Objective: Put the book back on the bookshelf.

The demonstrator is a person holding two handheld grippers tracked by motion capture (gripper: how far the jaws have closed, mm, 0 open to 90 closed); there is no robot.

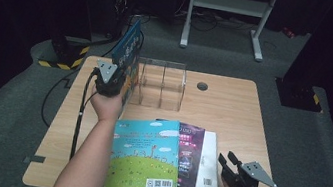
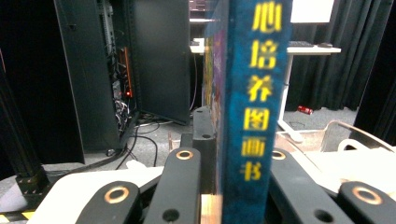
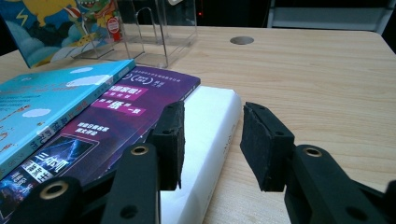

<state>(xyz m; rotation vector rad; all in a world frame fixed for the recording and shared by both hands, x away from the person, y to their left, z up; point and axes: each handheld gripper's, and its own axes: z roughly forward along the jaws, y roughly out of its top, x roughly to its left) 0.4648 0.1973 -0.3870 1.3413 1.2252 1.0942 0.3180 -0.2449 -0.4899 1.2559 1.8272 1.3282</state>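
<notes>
My left gripper (image 1: 115,76) is shut on a blue picture book (image 1: 128,49), which it holds upright on its edge just left of the clear acrylic rack (image 1: 161,85). In the left gripper view the book's blue spine (image 2: 257,107) with yellow characters stands clamped in the left gripper (image 2: 233,186). My right gripper (image 1: 224,162) rests low at the front right, open, beside the white book (image 1: 209,163). In the right gripper view the right gripper (image 3: 212,140) stands open over the edge of the white book (image 3: 210,116), its pads apart from it.
Three books lie overlapped at the table's front: a cyan and green one (image 1: 144,157) on top, a purple one (image 1: 190,150), and the white one beneath. A round cable hole (image 1: 202,86) sits behind the rack. Bare wood (image 1: 241,120) stretches to the right.
</notes>
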